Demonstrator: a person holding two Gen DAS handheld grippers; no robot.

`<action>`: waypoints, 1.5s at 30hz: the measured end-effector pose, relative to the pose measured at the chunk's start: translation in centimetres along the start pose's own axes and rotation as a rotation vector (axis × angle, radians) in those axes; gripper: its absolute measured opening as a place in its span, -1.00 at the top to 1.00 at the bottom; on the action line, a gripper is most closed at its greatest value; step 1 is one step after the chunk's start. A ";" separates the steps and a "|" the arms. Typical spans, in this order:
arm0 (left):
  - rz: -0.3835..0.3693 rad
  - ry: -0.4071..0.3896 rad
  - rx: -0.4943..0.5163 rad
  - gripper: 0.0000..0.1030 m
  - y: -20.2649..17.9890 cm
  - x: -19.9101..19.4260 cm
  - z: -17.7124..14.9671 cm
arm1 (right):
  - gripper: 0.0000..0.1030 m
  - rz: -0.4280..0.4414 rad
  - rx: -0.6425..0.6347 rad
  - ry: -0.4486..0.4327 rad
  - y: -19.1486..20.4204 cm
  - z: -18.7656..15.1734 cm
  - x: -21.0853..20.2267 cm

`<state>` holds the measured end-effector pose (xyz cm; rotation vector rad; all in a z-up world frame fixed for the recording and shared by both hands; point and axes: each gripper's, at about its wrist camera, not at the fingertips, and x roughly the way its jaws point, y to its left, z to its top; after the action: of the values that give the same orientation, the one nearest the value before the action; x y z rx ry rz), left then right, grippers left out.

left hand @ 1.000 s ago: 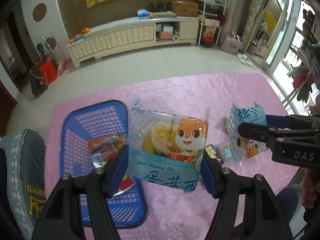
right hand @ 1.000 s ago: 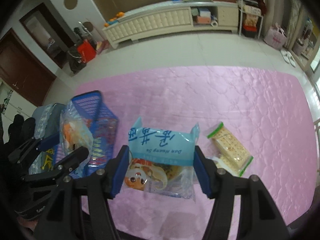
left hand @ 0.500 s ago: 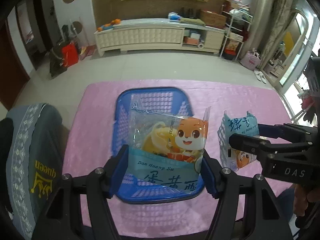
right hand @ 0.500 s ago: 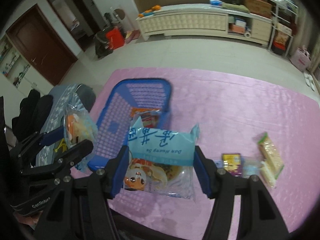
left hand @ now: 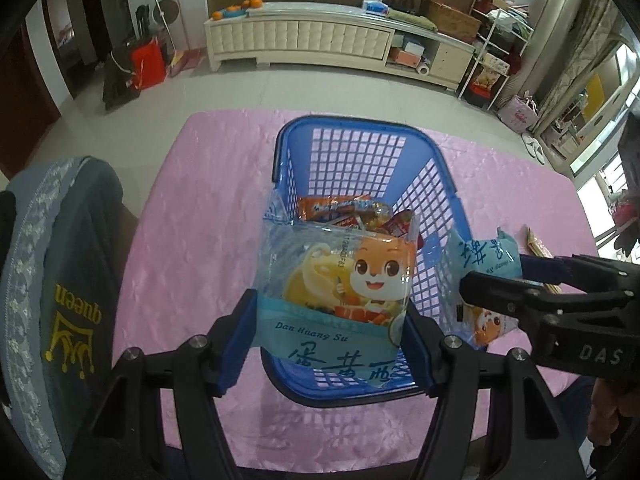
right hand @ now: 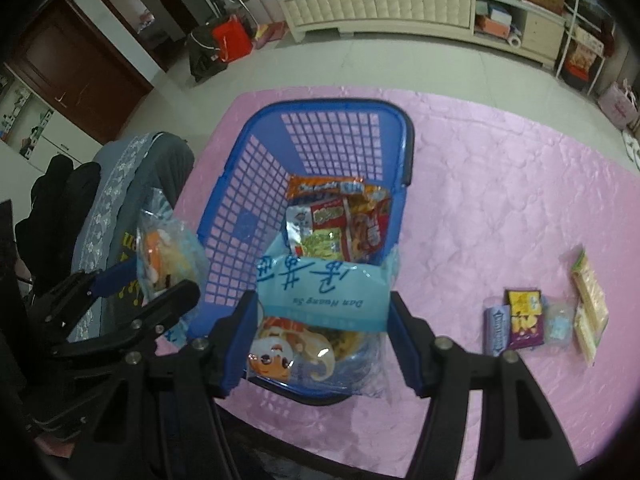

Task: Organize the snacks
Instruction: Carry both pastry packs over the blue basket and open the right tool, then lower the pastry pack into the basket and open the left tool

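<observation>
A blue plastic basket (left hand: 440, 184) (right hand: 248, 184) stands on the pink tablecloth and holds several snack packets (right hand: 340, 220). My left gripper (left hand: 332, 336) is shut on a clear-and-blue pastry bag with a cartoon fox (left hand: 340, 280), held over the basket's near end. My right gripper (right hand: 324, 328) is shut on a second bag of the same kind (right hand: 320, 292), held upside down over the basket's near edge. Each gripper shows in the other's view, the right one (left hand: 532, 280) beside the basket's right wall, the left one (right hand: 132, 284) beside its left wall.
Small snack packs (right hand: 520, 316) and a long cracker pack (right hand: 588, 304) lie on the cloth (right hand: 500, 200) to the right. A grey chair back (left hand: 52, 280) stands at the table's left edge. A white cabinet (left hand: 304, 40) runs along the far wall.
Both grippers have moved left with their bags, from beside the basket to over its near end. Both keep their hold.
</observation>
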<state>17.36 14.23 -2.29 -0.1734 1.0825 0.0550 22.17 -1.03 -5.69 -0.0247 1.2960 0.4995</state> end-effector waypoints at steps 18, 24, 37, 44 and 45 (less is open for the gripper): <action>0.011 0.013 -0.051 -0.24 3.0 0.7 -0.7 | -0.31 -0.093 -0.062 0.061 3.2 0.2 3.7; 0.004 0.008 -0.057 -0.24 2.6 0.4 -0.8 | -0.48 -0.095 -0.078 0.085 3.5 0.0 3.4; 0.008 0.022 -0.018 -0.25 0.2 0.8 -0.6 | -0.66 -0.120 -0.018 0.031 -0.3 -0.5 -0.4; -0.005 0.055 0.021 -0.25 -2.2 2.2 -0.4 | -0.66 -0.119 0.031 0.020 -3.1 -0.9 -1.4; -0.006 0.060 0.023 -0.26 -2.4 2.4 -0.4 | -0.66 -0.119 0.036 0.018 -3.4 -0.9 -1.6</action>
<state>18.49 11.68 -4.31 -0.1583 1.1424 0.0318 22.26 -4.86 -5.40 -0.0761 1.3122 0.3755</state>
